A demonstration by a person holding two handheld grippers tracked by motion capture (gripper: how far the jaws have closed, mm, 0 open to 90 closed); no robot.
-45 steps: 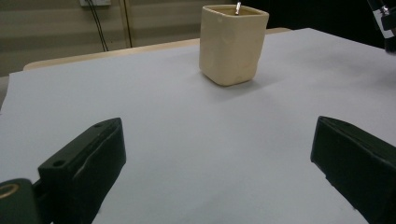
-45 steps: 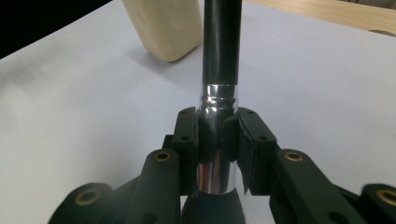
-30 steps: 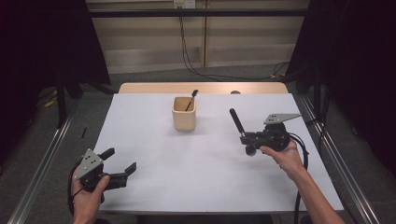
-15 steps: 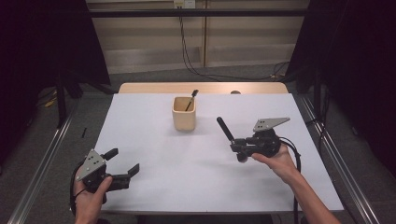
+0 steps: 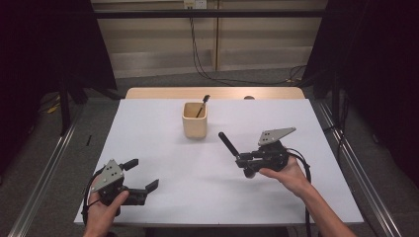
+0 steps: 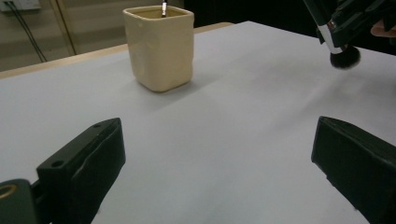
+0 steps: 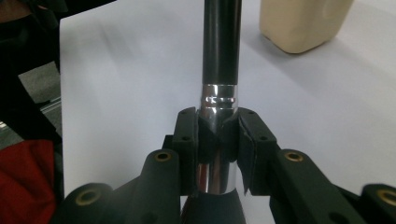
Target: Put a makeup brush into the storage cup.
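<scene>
My right tool (image 5: 238, 159) is pinched on the silver collar of a makeup brush (image 7: 219, 70), handle slanting up toward the cream cup (image 5: 194, 120), bristle head hanging beneath my hand above the white worktop (image 5: 197, 182). My left tool (image 5: 143, 174) rests near the front-left corner, jaws spread wide around nothing.

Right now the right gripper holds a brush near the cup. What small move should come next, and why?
Probably carry the brush a little farther toward the cream cup and start tipping it upright over the opening. The right gripper is clamped on the silver ferrule, the handle points toward the cup, and the cup already holds another brush. The left gripper stands open, apart from them.
</scene>
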